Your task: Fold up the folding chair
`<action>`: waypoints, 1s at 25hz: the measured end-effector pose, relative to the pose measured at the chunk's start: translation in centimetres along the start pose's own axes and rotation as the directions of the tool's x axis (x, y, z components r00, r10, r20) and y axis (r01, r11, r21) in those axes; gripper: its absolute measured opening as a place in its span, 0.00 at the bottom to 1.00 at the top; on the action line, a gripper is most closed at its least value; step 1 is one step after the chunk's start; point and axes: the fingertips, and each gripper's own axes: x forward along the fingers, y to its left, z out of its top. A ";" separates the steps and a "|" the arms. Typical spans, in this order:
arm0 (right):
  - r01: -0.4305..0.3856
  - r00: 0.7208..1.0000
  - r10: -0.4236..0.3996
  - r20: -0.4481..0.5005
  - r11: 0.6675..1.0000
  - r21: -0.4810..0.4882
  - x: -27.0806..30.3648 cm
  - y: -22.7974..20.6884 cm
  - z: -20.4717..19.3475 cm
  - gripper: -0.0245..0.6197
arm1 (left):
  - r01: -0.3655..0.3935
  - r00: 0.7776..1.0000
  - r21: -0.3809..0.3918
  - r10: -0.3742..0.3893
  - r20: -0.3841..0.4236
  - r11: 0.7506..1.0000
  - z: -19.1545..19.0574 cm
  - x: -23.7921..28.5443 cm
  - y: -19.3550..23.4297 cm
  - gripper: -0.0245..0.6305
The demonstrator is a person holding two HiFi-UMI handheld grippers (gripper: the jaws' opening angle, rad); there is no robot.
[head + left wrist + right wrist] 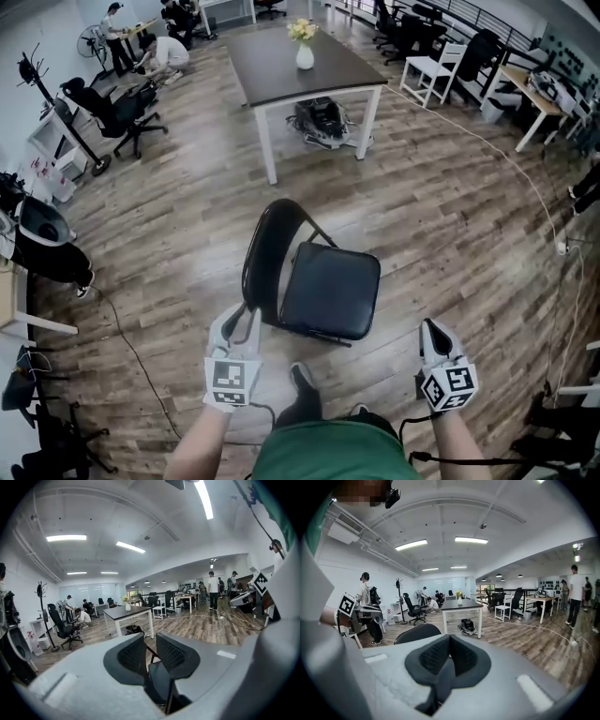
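Note:
A black folding chair (330,289) stands unfolded on the wood floor just in front of me, its rounded backrest (267,248) to the left of the seat. My left gripper (241,317) is low beside the backrest's lower left frame, with its jaws nearly together and nothing pinched; in the left gripper view (151,646) the chair's seat (159,681) shows through the narrow slit. My right gripper (433,328) hangs to the right of the seat, apart from it, pads pressed together (449,648). The backrest (417,632) peeks over its left jaw.
A dark-topped table (281,66) on white legs stands beyond the chair, with a flower vase (305,52) on it and a bag (323,122) beneath. An office chair (112,112) and a coat stand are at the left. A cable (131,347) crosses the floor. People (164,52) work far back.

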 end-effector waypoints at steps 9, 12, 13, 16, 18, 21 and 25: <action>0.048 0.995 -0.039 -0.095 0.995 0.084 7.0 -3.1 -5.2 0.04 | 0.000 0.995 0.005 0.001 -0.099 1.000 -4.4 6.6 5.3 0.18; -0.017 0.991 0.045 -0.129 0.977 0.212 10.4 -4.3 -9.1 0.04 | -0.040 0.989 0.039 0.045 -0.141 0.998 -6.0 8.8 6.3 0.18; -0.041 0.988 0.078 -0.137 0.966 0.255 11.6 -4.6 -10.7 0.04 | -0.051 0.986 0.051 0.059 -0.155 0.997 -6.7 9.5 6.4 0.18; -0.059 0.978 0.117 -0.172 0.949 0.310 14.9 -6.4 -15.8 0.04 | -0.086 0.976 0.027 0.090 -0.199 0.996 -8.8 11.3 6.4 0.21; -0.051 0.974 0.112 -0.198 0.956 0.289 17.4 -8.0 -18.9 0.05 | -0.123 0.967 -0.051 0.109 -0.229 0.991 -10.2 12.5 6.8 0.29; -0.065 0.968 0.134 -0.213 0.951 0.301 21.2 -10.6 -23.0 0.28 | -0.137 0.958 -0.185 0.083 -0.273 0.973 -12.9 14.8 6.4 0.45; -0.095 0.942 0.231 -0.243 0.880 0.466 25.0 -12.4 -29.8 0.45 | -0.095 0.930 -0.283 -0.017 -0.368 0.954 -16.9 16.4 4.9 0.53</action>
